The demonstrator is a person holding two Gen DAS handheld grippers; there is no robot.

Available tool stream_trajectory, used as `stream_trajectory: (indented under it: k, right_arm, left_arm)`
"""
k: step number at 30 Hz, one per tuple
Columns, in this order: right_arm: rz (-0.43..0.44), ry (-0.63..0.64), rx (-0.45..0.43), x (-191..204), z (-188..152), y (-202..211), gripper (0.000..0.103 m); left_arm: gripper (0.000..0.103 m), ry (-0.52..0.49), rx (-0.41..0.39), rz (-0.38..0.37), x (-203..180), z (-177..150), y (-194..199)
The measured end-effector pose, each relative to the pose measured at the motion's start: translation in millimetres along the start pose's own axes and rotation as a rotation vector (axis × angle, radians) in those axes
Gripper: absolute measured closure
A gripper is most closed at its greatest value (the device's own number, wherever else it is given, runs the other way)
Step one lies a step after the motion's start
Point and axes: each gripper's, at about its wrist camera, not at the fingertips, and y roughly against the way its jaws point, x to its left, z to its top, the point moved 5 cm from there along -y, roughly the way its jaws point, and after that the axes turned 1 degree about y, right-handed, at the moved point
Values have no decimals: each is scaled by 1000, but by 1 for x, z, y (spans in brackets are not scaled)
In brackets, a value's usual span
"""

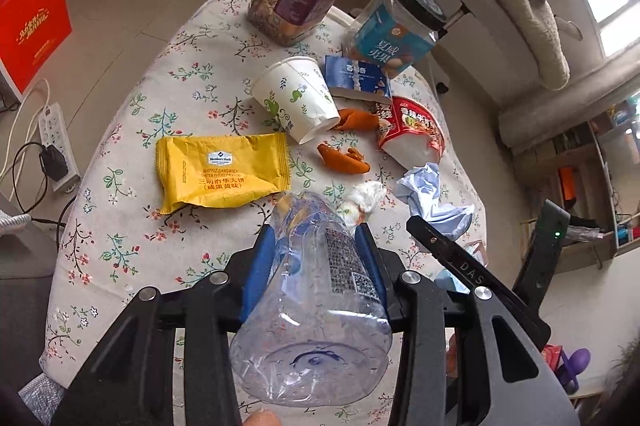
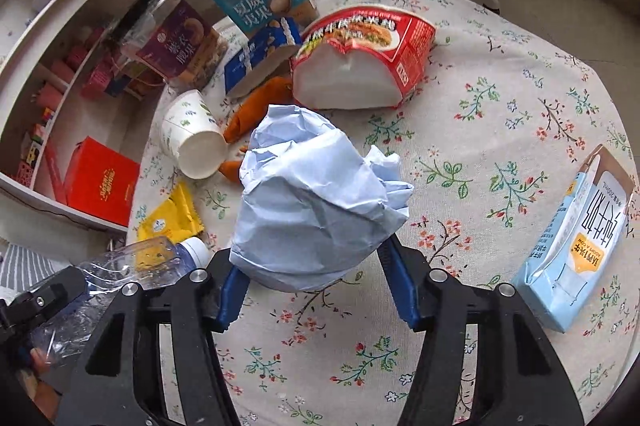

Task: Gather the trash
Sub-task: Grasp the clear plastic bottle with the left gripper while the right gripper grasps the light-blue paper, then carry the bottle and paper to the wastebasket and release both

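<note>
While tilted downward, both hand-held grippers clamp trash: bottle (image 1: 316,290), paper (image 2: 312,201).

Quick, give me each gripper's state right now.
Left gripper: shut on the clear plastic bottle.
Right gripper: shut on the crumpled blue paper.

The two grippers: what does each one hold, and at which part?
Left gripper holds the empty clear plastic bottle around its middle. Right gripper has the crumpled light-blue paper by its lower sides.
</note>
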Motion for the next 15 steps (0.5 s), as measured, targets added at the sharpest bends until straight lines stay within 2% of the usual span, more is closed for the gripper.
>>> stream_trajectory:
  k: [7,15]
  right_arm:
    - [108,-51,-143,-2,20,49,47]
    - [60,5,-284,-7,23,91,47]
  left_arm:
    - [61,-78,-109,-28,-23,9,18]
    - [61,-185,-220,-1,-54,11,27]
